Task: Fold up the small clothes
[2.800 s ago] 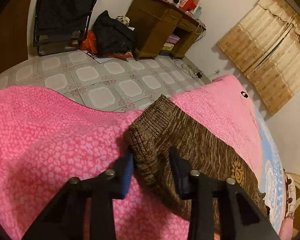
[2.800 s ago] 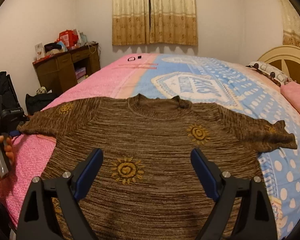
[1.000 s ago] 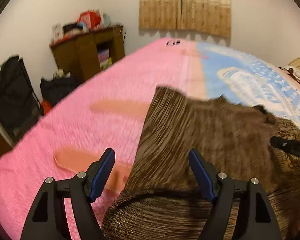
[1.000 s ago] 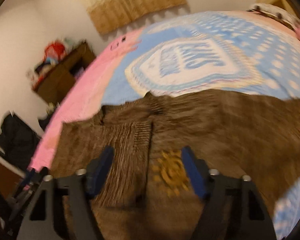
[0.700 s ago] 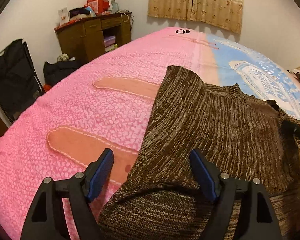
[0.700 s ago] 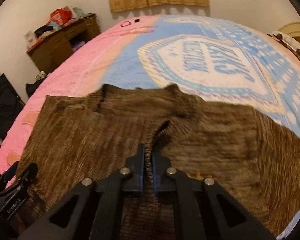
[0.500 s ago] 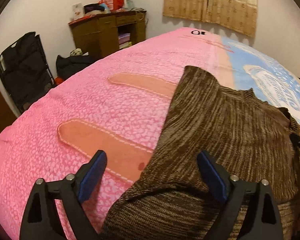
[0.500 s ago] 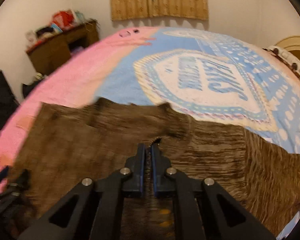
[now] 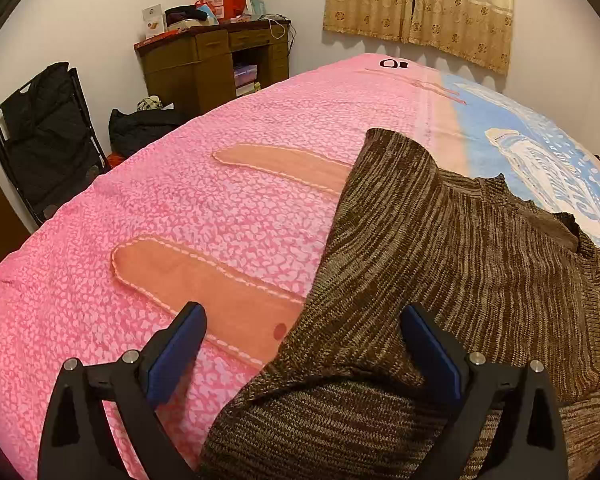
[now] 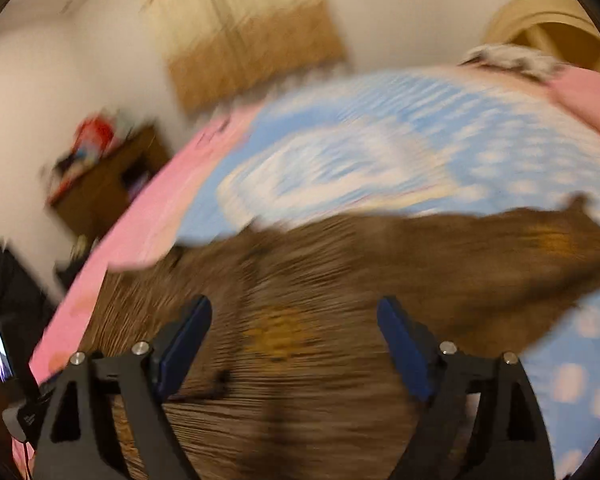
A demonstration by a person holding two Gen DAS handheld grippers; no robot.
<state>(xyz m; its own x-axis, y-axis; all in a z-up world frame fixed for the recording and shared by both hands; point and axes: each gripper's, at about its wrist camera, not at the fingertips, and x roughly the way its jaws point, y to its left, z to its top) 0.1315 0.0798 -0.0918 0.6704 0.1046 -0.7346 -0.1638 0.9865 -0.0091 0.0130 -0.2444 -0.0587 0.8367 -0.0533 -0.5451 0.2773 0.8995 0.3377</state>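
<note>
A brown knit sweater (image 9: pixel 460 260) with yellow sun motifs lies on the pink and blue blanket (image 9: pixel 220 208). Its left sleeve is folded in over the body, leaving a straight folded edge. My left gripper (image 9: pixel 302 316) hovers over that edge near the hem, jaws opening wide, pads clear of the cloth. The right wrist view is motion-blurred. In it my right gripper (image 10: pixel 294 306) hangs over the sweater (image 10: pixel 340 272), jaws opening, nothing pinched between them. The other sleeve (image 10: pixel 540 248) lies spread out to the right.
A cluttered wooden desk (image 9: pixel 212 64), a black folding chair (image 9: pixel 44 136) and a dark bag (image 9: pixel 140 128) stand on the floor beyond the bed's left side. Curtains (image 9: pixel 420 8) hang on the far wall. A headboard (image 10: pixel 552 12) and pink pillow (image 10: pixel 592 96) are at right.
The left sleeve has been folded onto the body. My right gripper, shut on sweater fabric near the neckline half a second ago, has let go, opened and swung sideways. The left jaws have widened.
</note>
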